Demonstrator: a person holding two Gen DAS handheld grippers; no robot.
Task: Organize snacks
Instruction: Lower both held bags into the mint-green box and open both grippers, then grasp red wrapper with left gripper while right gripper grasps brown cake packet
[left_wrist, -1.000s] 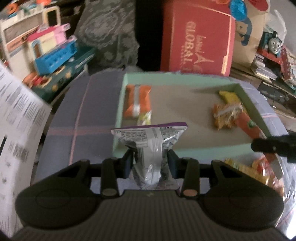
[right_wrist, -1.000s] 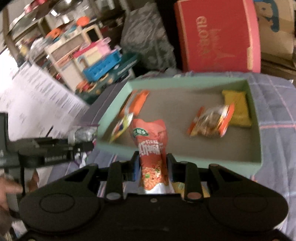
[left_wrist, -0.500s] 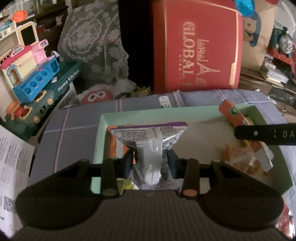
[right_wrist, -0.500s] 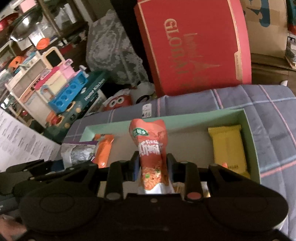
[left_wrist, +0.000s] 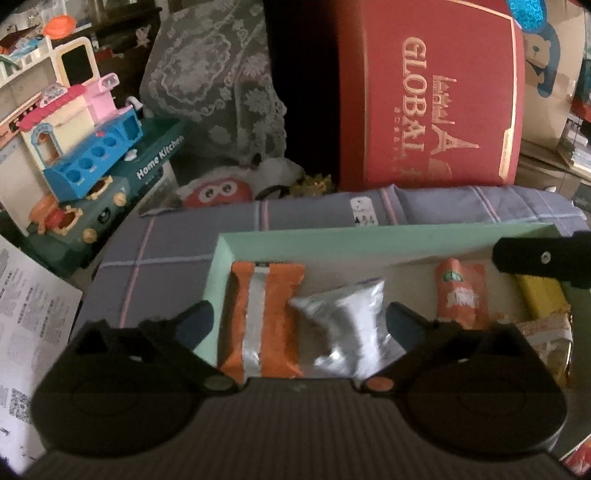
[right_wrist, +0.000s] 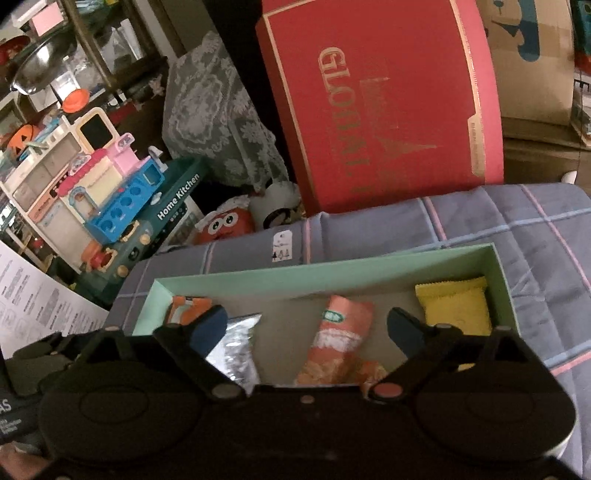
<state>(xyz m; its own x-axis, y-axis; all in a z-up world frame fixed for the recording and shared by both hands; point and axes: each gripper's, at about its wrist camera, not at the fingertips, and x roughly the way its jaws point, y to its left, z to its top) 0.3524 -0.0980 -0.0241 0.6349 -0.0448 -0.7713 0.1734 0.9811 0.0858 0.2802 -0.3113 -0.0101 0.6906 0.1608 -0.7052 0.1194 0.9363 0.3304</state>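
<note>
From the left wrist, the left tongs (left_wrist: 300, 325) have just sprung apart and stand wide, nothing clamped. Between the fingers, lying free on the floor of the green box (left_wrist: 332, 242), is a silver pouch (left_wrist: 345, 332). Just left of it, against the box's left wall, lies an orange pack (left_wrist: 267, 317) with a silver stripe down its middle; the two touch. Farther right in the box sits a red-orange pouch (left_wrist: 461, 295), and beyond that a yellow pack (left_wrist: 541, 299) near the right wall, with a crinkly clear-and-orange bag (left_wrist: 546, 339) in front of it. One black finger of the right tongs (left_wrist: 539, 260) reaches in from the right above the yellow pack. The box rests on a purple plaid bedcover (left_wrist: 166, 251), with a big red carton (left_wrist: 428, 96) standing behind it.

From the right wrist, the right tongs (right_wrist: 307, 326) have also just opened and are spread wide, gripping nothing. The red-orange pouch (right_wrist: 341, 343) lies loose in the box (right_wrist: 332, 273) between the fingers, near the middle. The silver pouch (right_wrist: 236, 350) is to its left, the orange pack (right_wrist: 186, 308) in the far left corner, and the yellow pack (right_wrist: 456, 306) by the right wall.
</note>
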